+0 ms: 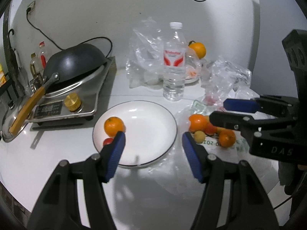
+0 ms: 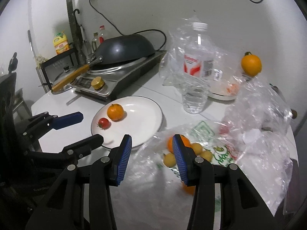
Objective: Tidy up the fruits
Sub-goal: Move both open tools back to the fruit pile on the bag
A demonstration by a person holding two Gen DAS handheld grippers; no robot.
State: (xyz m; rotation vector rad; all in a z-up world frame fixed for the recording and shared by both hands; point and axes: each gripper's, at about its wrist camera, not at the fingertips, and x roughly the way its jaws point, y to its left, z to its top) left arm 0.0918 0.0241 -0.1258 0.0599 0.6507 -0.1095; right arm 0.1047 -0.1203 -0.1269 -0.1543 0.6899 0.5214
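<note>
One plate (image 2: 153, 103) — one orange (image 2: 115, 112), one tomato (image 2: 104, 123) — one bottle (image 2: 194, 95)

On the counter (image 1: 57, 153) a plate (image 1: 149, 153) carries an orange (image 1: 113, 126) with a tomato (image 2: 104, 123) just beside it; right of the plate, more fruits (image 1: 211, 130) lie on a plastic bag (image 2: 211, 153); behind stand a bottle (image 1: 174, 65) and, to the left, a stove (image 1: 76, 95)

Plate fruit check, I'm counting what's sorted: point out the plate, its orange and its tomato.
plate (image 2: 145, 109), right wrist view, bare centre of the dish
orange (image 2: 115, 112), right wrist view, middle of its peel
tomato (image 2: 104, 123), right wrist view, red skin
</note>
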